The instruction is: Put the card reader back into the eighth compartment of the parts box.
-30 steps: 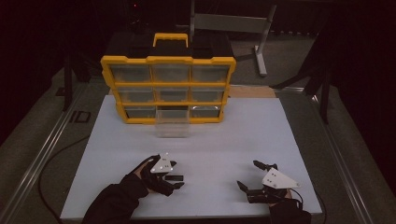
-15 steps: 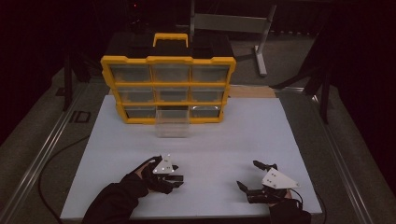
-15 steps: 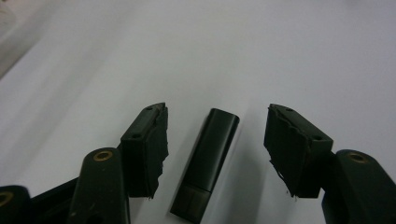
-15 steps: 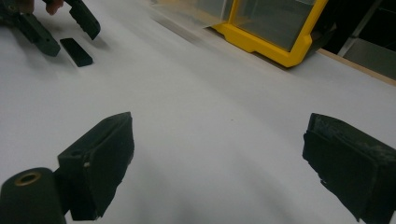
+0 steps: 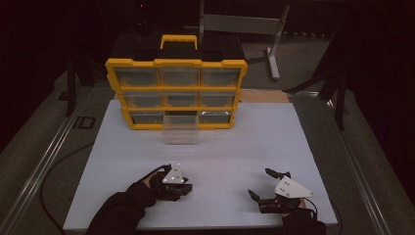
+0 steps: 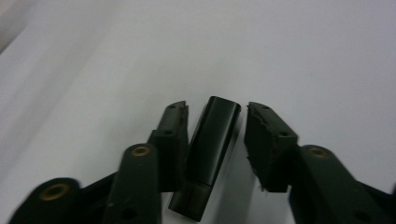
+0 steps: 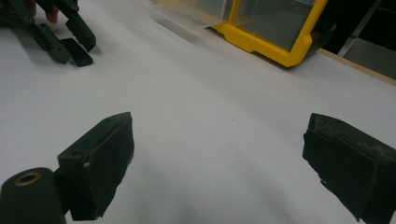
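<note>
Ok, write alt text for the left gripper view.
A small black bar lies on the white table between the two black jaws of the left gripper, which have just been closing around it. One jaw is against it; a gap remains at the other.

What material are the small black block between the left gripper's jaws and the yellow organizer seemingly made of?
The small black block looks like glossy hard plastic, since light reflects along its smooth face. The yellow organizer seems to be molded plastic, with a matte yellow frame and clear, see-through drawers.
</note>
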Tool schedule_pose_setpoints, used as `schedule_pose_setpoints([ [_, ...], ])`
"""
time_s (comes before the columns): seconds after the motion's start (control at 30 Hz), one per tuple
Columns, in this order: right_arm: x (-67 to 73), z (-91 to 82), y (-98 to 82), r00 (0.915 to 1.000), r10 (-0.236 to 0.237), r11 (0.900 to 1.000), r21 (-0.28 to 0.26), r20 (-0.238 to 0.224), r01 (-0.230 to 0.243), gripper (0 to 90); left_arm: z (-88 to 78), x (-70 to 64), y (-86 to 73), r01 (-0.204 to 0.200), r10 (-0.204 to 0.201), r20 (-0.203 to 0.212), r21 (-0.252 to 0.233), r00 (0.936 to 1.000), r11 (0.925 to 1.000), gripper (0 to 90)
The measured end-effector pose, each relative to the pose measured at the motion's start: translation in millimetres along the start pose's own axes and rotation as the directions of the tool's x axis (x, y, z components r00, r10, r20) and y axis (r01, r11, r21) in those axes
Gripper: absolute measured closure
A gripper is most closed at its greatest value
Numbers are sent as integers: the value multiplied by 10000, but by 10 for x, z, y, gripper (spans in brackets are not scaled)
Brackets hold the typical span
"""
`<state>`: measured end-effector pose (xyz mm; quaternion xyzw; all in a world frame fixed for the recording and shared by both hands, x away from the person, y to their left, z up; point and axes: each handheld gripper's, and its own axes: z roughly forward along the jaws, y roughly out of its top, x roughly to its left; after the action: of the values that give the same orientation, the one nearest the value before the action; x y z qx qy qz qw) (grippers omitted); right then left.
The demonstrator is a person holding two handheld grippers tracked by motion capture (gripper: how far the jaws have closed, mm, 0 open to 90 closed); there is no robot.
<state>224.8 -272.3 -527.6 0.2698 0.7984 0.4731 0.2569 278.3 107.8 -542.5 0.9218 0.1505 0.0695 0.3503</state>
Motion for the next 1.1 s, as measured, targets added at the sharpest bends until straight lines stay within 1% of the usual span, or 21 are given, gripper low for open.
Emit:
schedule_pose_setpoints([
  [0.13, 1, 0, 1, 10000, -23, 10000, -15, 1, 23, 89, 1, 1, -1, -7, 8, 47, -11, 10000, 10000, 641],
  [0.17, 0, 0, 1, 10000, -20, 10000, -16, -3, 20, 89, 3, 3, -2, 0, 0, 86, -16, 10000, 10000, 664],
  [0.37, 0, 1, 1, 10000, -19, 10000, -12, 0, 19, 89, 9, 3, 3, 120, -120, 140, 16, 9998, 9999, 694],
  [0.4, 1, 0, 1, 10000, -22, 10000, -14, -1, 22, 89, 10, 2, 4, 113, -113, 166, 23, 9998, 9999, 717],
  [0.57, 1, -2, 3, 10000, -31, 10000, -12, 9, 31, 89, 9, 4, 13, 159, -161, 193, 84, 9997, 9998, 728],
  [0.7, -1, 0, 2, 10000, -16, 10000, -16, 5, 16, 89, 6, -4, 29, 104, -106, 137, 148, 9998, 9998, 730],
  [0.77, 0, -3, 3, 10000, -16, 10000, -18, 8, 16, 89, -7, -8, 44, 9, -10, 89, 162, 10000, 9999, 730],
  [0.83, -1, -4, 3, 10000, -13, 10000, -23, 10, 13, 89, -34, -15, 73, 32, -33, 33, 98, 10000, 9999, 731],
  [0.87, -2, -3, 2, 10000, -6, 10000, -19, 12, 6, 89, -56, -15, 89, -15, 15, 25, 28, 10000, 10000, 732],
  [0.93, -2, -1, 1, 10000, 1, 10000, -16, 1, -1, 89, -93, -24, 118, 13, -13, 4, -170, 10000, 9999, 732],
  [0.97, -1, -1, 1, 10000, -7, 10000, -14, 2, 7, 89, -93, -24, 118, 13, -13, 4, -170, 10000, 9999, 732],
  [1.0, -1, -1, 1, 10000, -16, 10000, -11, 0, 16, 89, -130, -27, 140, -8, 7, -48, -322, 10000, 9995, 732],
  [1.1, -2, -4, 2, 10000, -4, 10000, -8, 23, 4, 89, -182, -20, 161, 43, -49, -104, -495, 9999, 9988, 733],
])
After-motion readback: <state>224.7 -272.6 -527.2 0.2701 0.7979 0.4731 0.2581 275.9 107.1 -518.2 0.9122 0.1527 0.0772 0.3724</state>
